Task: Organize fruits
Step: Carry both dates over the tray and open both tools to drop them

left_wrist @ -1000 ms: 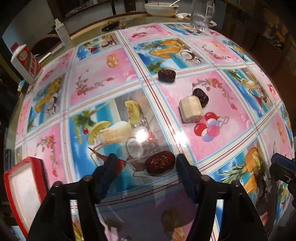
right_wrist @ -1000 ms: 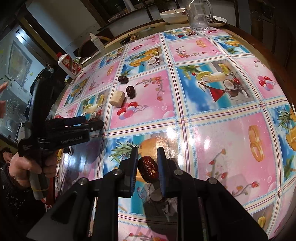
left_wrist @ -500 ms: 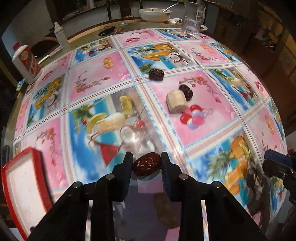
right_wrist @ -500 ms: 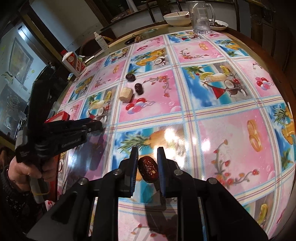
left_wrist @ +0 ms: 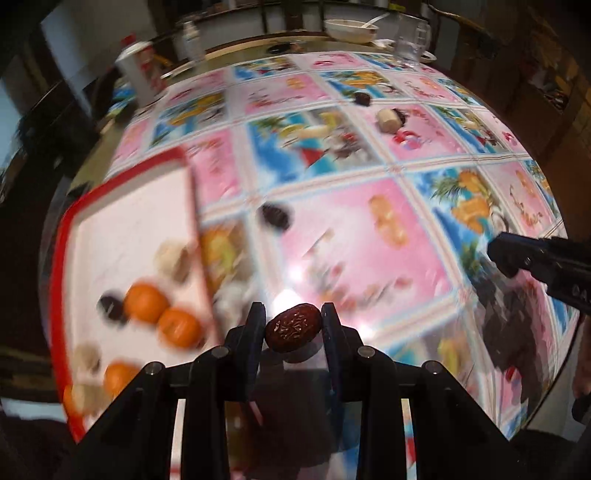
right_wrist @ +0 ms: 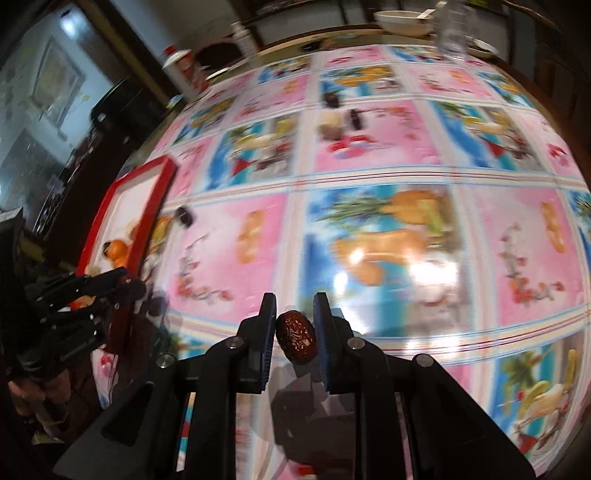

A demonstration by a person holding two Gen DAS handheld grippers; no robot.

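Dates sit in both of your grippers: your left gripper (left_wrist: 292, 328) pinches a wrinkled red-brown date (left_wrist: 292, 327) across its length, and your right gripper (right_wrist: 294, 336) pinches a second date (right_wrist: 295, 336) standing nearly on end between the blue pads. Both fruits are held above the tabletop (left_wrist: 369, 236), which is covered in a glossy cloth of pink and blue fruit panels. At the left edge of the tabletop lies a red-rimmed white tray (left_wrist: 122, 221); in your left wrist view it holds at least three oranges (left_wrist: 146, 302), a dark date (left_wrist: 110, 306) and some pale pieces, all blurred. One loose date (left_wrist: 274, 216) lies on a pink panel just beside the tray's right rim. Toward the far edge you have another dark date (left_wrist: 361, 98) alone, and nearer, a pale chunk (left_wrist: 386, 120) with a dark date (left_wrist: 402, 117) touching its side. Along the far edge stand a white bowl (left_wrist: 349, 29) with a spoon, a clear glass mug (left_wrist: 415, 40), a red-and-white carton (left_wrist: 138, 70) and a small white bottle (left_wrist: 192, 40). Much of both views is smeared by motion.
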